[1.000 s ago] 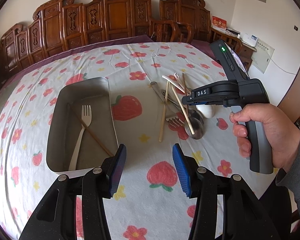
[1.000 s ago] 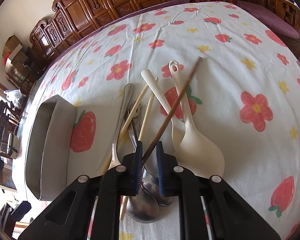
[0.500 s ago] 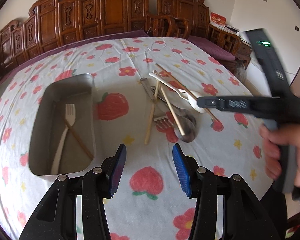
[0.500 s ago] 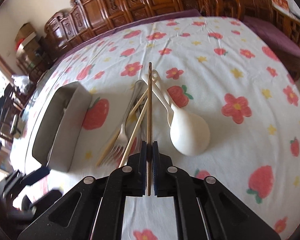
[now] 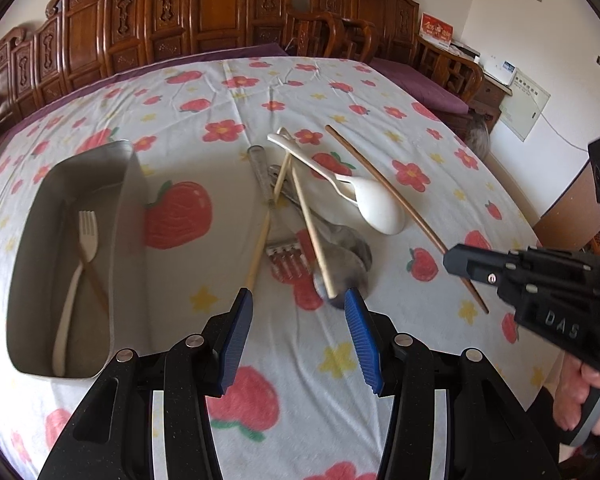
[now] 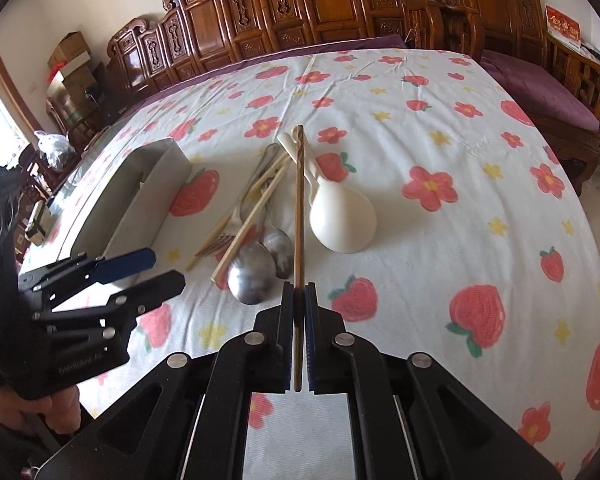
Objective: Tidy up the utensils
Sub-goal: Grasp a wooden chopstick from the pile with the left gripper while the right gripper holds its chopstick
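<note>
From my left wrist camera, my left gripper [image 5: 298,322] hangs with its jaws apart and nothing between them, above the flowered tablecloth [image 5: 380,92] just short of the utensil pile. The metal tray [image 5: 28,240] sits to its left with a pale fork [image 5: 74,276] and one brown stick inside. Off to the right, my right gripper [image 5: 458,264] grips a dark brown chopstick [image 5: 384,184] near its lower end; the stick slants up and away toward the far side of the table, passing just beside the white rice spoon [image 5: 380,208]. From my right wrist camera, the right gripper [image 6: 299,300] is clenched on that chopstick [image 6: 299,200], whose long axis runs straight ahead along the fingers, tip over the pile's far end. I judge it light, stiff and smooth, so it could pivot or slip in a grip this near one end; holding closer to the middle would steady it.
</note>
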